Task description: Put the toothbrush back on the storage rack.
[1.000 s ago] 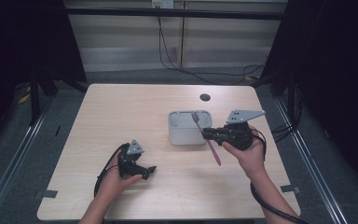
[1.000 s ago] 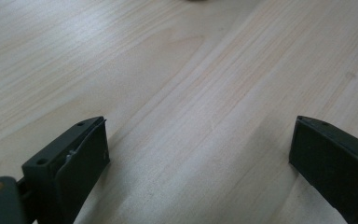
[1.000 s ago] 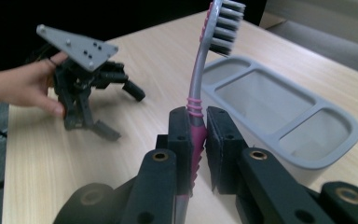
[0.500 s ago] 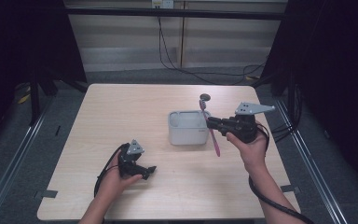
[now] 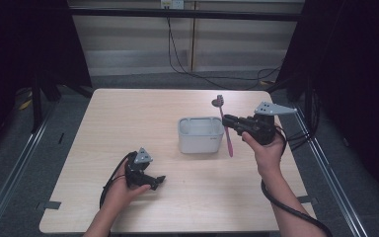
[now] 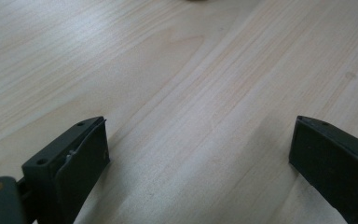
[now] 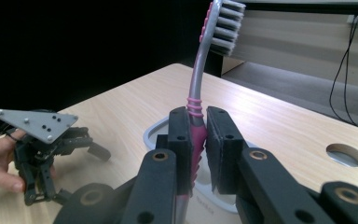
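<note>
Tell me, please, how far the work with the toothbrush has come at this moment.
Done: the right gripper is shut on the toothbrush and holds it in the air, bristles up, beside the grey tub. In hand: carrying it there. Left, probably: setting it in the tub. The left gripper rests open on the table.

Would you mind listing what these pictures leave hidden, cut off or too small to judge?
- Toothbrush: its lower handle is hidden behind the right gripper in the right gripper view.
- Grey bin: in the high view the near wall hides its floor, so any contents are unknown.
- Left gripper: the frame's bottom edge cuts off both jaws in the left gripper view.
</note>
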The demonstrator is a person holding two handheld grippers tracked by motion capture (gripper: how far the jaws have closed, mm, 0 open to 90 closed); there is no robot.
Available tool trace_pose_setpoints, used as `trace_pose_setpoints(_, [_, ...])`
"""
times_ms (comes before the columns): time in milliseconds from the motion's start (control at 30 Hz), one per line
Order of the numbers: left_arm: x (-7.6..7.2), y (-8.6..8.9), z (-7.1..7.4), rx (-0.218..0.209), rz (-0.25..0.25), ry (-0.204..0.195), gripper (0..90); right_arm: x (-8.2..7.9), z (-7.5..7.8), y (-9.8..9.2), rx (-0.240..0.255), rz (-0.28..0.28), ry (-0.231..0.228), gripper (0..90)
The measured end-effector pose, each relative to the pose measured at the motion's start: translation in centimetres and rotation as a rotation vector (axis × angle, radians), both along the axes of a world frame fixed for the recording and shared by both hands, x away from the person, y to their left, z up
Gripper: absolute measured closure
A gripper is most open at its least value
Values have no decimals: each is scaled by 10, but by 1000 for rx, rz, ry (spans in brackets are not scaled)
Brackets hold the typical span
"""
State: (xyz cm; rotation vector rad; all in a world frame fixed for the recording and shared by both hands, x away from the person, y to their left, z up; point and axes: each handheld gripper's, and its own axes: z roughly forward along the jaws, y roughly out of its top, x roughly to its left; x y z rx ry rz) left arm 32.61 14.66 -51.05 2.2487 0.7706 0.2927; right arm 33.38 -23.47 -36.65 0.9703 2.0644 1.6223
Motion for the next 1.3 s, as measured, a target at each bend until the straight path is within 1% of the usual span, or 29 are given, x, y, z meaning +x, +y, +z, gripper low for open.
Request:
trace_pose_setpoints(133, [0,0,0,-1,1,0,42,3,3,1,9,-12,-18,808])
trace_pose_setpoints(267, [0,0,0,0,0,0,42,7,4,3,5,-25,-21,807])
trace_pose_setpoints(467, [0,0,0,-1,1,0,42,15,5,6,25,-38,-28,807])
trace_pose_setpoints(600, [0,0,0,0,0,0,42,18,7,8,22,-47,-41,808])
trace_pose_setpoints(767, [0,0,0,-1,0,0,42,24,7,9,18,-58,-38,807])
trace_pose_setpoints(867, [0,0,0,-2,2,0,42,29,7,9,31,-69,-40,807])
trace_pose_setpoints(967, [0,0,0,0,0,0,42,32,8,11,30,-71,-54,807])
trace_pose_setpoints(1300, [0,0,0,-2,2,0,43,38,9,12,40,-83,-70,807])
